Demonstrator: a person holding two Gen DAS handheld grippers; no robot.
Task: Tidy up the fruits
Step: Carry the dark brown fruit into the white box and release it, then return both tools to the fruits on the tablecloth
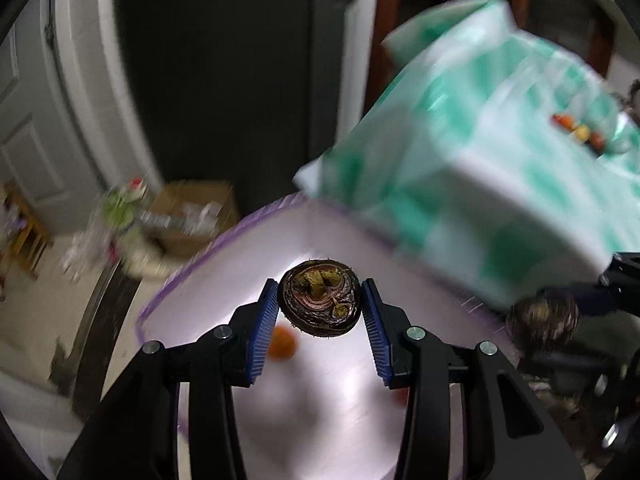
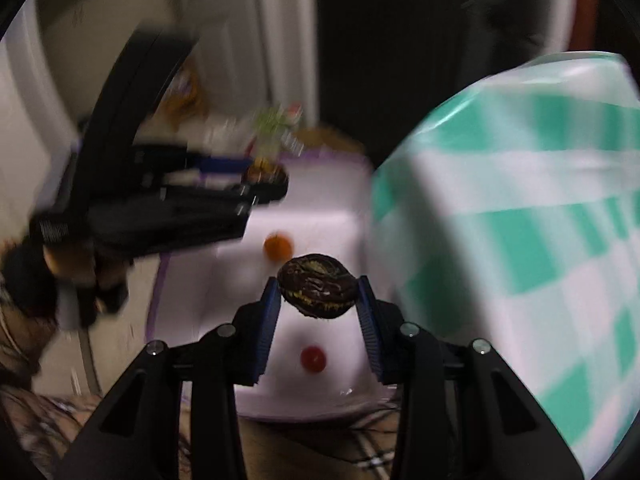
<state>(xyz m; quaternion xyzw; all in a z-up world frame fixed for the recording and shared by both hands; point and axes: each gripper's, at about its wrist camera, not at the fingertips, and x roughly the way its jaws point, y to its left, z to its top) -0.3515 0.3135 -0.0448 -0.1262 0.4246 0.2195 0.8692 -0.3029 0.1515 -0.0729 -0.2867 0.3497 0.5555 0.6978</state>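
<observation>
My left gripper is shut on a dark brown round fruit with a greenish stem end. It hangs over a white bin with a purple rim. An orange fruit and a red fruit lie on the bin floor. My right gripper is shut on a second dark fruit above the same bin, with the orange fruit and the red fruit below it. In the right wrist view the left gripper comes in from the left, a gloved hand behind it.
A table under a green and white checked cloth stands right beside the bin, with small fruits on top. A cardboard box and a blurred green thing sit on the floor beyond. Plaid fabric lies nearest me.
</observation>
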